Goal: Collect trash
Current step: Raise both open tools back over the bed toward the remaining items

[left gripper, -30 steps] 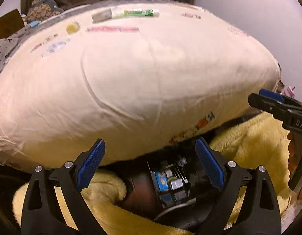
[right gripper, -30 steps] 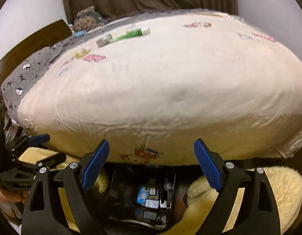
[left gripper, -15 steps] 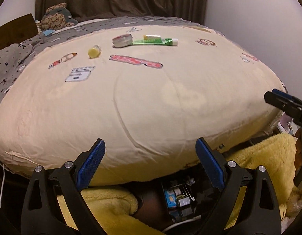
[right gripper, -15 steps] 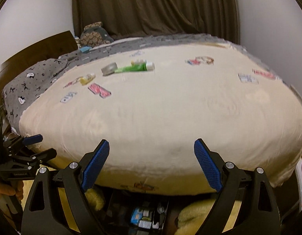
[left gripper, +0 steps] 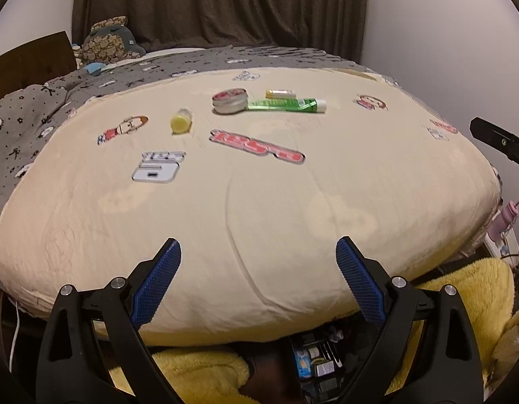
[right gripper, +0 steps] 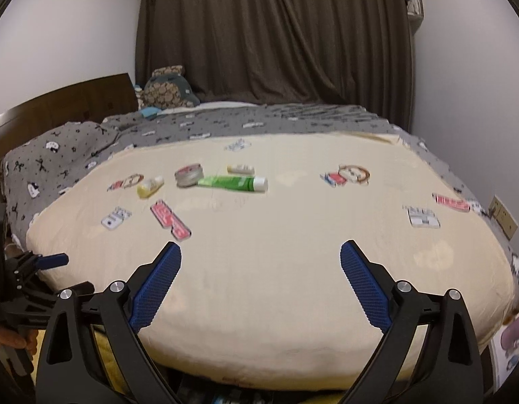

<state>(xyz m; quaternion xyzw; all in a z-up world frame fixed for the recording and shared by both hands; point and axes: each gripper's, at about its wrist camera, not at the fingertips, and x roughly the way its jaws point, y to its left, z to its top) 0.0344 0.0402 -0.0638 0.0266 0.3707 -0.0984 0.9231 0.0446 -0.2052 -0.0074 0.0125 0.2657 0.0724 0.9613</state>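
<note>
hovering: left gripper [left gripper: 258, 271] and right gripper [right gripper: 261, 274] both hang at the near edge of the bed [left gripper: 293, 222], well apart from the trash
left gripper: jaws spread wide, nothing between them
right gripper: jaws spread wide too, holding nothing
trash: four small items clustered on the far half of the cream cover, a tin [left gripper: 230, 100], a green tube [left gripper: 286, 104], a yellow bottle [left gripper: 181, 121] and a small stick [left gripper: 281, 93]
layout: tube's flat end touches or sits just beside the tin; stick lies just behind the tube; bottle lies apart to the left
decoys: flat cartoon prints on the cover, such as the red print [left gripper: 257, 145], are part of the fabric, not trash
step: judged as the approach, no item picked yet
bin: no trash container shows in either view, so the drop spot cannot be told
risk, reach: items lie far across a soft bed; a long lean could press the cover down and roll the bottle or tube away
risk, crowding: closing on the tin may nudge the tube, or catch both, since they sit so close
risk, fabric: a low grab could pinch the cover along with an item and drag the rest
risk, tin: round and smooth-sided, likely to slip out of a shallow pinch
risk, blur: both views are soft, so small labels cannot be read
</note>
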